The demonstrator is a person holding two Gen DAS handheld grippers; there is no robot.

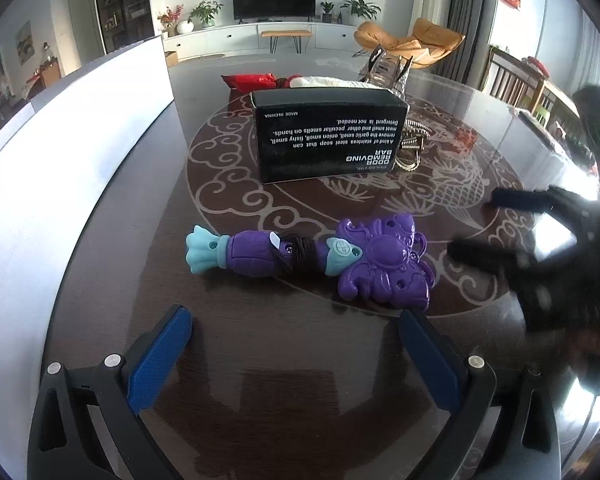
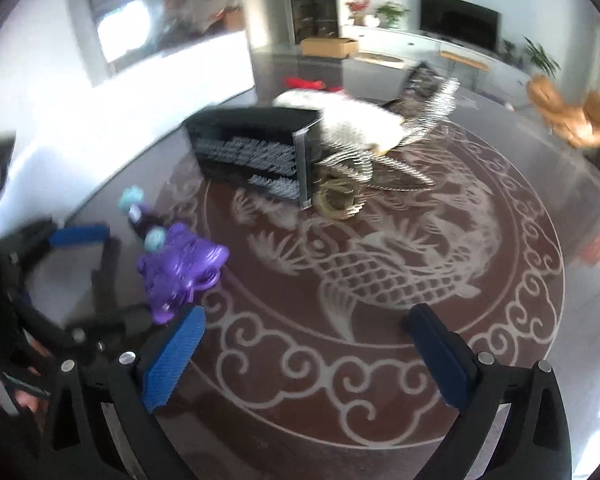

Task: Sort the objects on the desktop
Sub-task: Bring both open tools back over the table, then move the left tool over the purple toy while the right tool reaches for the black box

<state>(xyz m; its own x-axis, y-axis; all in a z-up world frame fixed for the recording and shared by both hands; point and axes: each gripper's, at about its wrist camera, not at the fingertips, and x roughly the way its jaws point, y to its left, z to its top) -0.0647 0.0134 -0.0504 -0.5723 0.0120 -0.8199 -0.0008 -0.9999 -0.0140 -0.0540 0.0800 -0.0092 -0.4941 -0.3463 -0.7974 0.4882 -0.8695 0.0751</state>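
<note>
Hovering wide open just short of the purple toy (image 1: 312, 258), the left gripper (image 1: 295, 340) looks set to pick it up. It needs to advance and straddle the toy's handle before closing. The right gripper (image 2: 304, 340) waits open and empty.

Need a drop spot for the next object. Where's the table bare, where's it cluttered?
Bare: the fish pattern right of the purple toy, and the strip between toy and left gripper. Crowded: behind the black box, where towel and chain pile.

The right wrist view is motion-smeared: the black box's (image 2: 255, 156) print is unreadable there. In the left wrist view the box hides most of the white towel (image 1: 340, 82) and gold chain (image 1: 412, 148); the right hand-held gripper (image 1: 476, 224) is blurred.
</note>
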